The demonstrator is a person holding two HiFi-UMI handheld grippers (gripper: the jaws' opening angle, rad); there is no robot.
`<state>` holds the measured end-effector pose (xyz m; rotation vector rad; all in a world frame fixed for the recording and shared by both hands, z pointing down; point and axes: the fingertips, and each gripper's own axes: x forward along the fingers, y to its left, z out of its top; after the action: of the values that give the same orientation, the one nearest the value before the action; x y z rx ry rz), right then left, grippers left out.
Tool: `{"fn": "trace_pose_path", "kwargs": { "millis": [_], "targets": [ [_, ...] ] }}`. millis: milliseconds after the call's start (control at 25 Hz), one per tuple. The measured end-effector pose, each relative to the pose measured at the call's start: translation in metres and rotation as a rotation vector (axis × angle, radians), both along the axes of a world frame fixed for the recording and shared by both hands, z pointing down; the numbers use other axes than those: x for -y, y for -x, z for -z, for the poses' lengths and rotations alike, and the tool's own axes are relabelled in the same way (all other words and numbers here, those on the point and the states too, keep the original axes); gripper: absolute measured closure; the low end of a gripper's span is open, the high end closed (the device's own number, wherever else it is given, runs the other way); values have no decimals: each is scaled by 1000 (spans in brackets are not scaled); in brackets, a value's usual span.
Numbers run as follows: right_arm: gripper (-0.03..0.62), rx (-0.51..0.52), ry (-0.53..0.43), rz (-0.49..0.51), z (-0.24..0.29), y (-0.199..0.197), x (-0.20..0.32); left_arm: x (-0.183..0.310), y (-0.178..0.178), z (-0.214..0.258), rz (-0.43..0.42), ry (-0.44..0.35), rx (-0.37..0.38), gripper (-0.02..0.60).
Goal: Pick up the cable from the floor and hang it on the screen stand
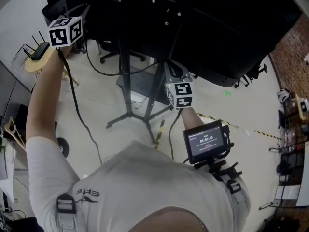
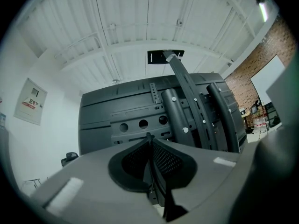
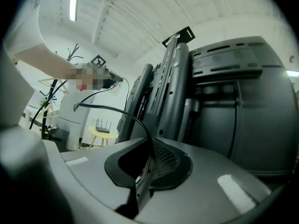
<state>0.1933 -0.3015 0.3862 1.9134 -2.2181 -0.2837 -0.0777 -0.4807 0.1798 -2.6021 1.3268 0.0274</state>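
Right gripper (image 3: 149,149) was clenched on the cable (image 3: 117,111). From its jaws the cable arced toward 10 o'clock to the left gripper (image 2: 150,141), which was also clamped on it, with slack hanging toward 6. The screen stand (image 3: 170,78) rose at 12, just beyond the right jaws. Right hand was nearer, so it probably does the hanging.
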Motion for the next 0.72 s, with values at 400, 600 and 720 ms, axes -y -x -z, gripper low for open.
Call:
{"fn": "trace_pose_path", "kwargs": {
  "millis": [400,600,720],
  "targets": [
    [562,-34,-191,-91,134,-59,-27,6,-9,9,-5,-19,7,555],
    [562,-68,-277,-147,193,-80,-36,17,2,17,-5,-33,8,555],
    [562,-67,-319,-186,225,-96,-40,27,10,23,-3,-35,-3,555]
  ]
}}
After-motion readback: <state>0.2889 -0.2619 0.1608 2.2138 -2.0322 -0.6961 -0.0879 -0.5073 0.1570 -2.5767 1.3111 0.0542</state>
